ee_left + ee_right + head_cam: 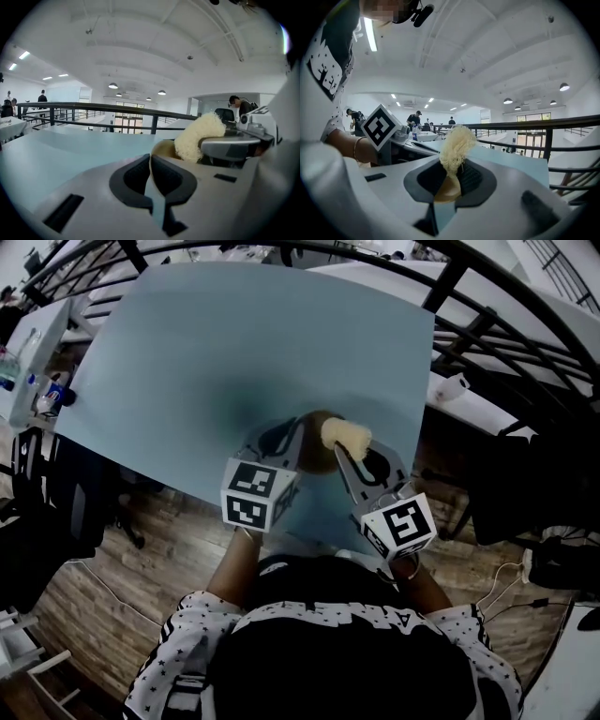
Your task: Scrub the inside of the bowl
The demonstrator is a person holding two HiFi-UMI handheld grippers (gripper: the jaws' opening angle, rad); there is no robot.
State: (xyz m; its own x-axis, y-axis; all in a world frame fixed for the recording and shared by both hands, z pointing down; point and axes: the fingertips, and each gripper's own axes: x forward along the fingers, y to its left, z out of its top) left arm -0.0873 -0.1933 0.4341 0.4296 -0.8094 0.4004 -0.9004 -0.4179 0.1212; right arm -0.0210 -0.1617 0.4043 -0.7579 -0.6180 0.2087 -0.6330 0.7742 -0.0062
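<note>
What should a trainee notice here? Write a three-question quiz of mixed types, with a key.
1. Multiple choice: the right claw grips A) a spoon, B) the pale scrubber, C) nothing.
2. True or false: the left claw is open and empty.
3. Fill in: the table under the bowl is light ___.
Key: 1 B; 2 false, it pinches the bowl's rim; 3 blue.

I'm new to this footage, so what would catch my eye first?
A pale yellow fibrous scrubber, clamped in the right gripper, sits against a small brown bowl whose rim the left gripper pinches, near the front edge of a wide light blue table. Both grippers' black-and-white marker cubes stand out just below.
</note>
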